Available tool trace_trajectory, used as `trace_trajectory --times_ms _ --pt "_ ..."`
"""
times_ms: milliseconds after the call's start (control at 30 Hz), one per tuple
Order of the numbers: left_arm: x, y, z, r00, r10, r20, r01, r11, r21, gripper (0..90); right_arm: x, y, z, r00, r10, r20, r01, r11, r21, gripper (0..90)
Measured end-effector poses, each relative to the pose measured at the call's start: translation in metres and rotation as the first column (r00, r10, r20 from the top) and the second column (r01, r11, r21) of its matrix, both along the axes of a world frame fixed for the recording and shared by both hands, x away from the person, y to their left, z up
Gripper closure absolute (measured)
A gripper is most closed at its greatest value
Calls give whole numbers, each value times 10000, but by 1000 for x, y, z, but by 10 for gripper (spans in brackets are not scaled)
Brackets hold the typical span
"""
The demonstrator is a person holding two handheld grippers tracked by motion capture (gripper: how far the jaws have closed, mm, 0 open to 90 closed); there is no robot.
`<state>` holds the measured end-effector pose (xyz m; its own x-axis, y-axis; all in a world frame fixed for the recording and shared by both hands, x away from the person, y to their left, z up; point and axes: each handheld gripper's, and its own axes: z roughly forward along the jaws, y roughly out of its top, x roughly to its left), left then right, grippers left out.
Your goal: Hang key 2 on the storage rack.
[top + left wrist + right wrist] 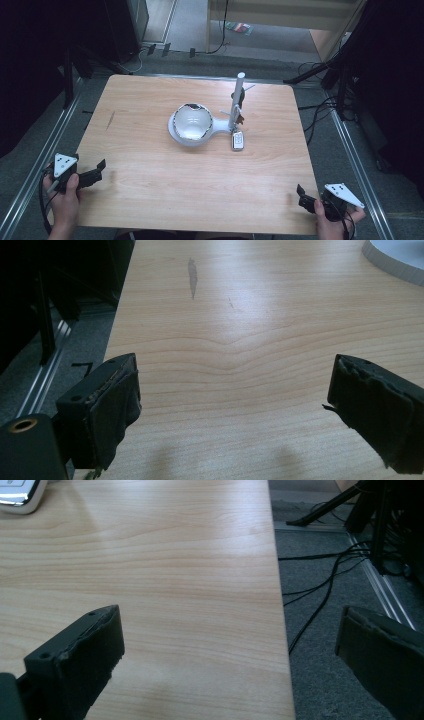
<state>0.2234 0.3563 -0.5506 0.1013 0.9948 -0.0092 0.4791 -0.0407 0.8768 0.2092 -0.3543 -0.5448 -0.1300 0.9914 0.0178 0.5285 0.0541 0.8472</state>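
Both tools, left tool point(97, 172) and right tool point(303, 196), are idling released at the frame's bottom corners; white lamp point(192, 125) is sitting mid-surface point(150, 185), looking rigid, top-heavy, so grab the stem point(236, 102), not the glossy head.

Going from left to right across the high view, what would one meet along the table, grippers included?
Left gripper at the table's left edge → white round lamp head → white upright post with a small key fob at its foot → right gripper at the near right corner.
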Motion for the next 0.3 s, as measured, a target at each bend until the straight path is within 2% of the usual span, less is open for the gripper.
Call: trace_trajectory --times_ms 100,300 --pt "0 0 0 10000 -4 -7 4 10000 -3 70 0 0 -1 9999 87 52 -87 10000 -14 0" --pt "0 0 0 10000 -3 -14 3 10000 -32 70 0 1 0 9999 -120 81 120 9999 32 0"
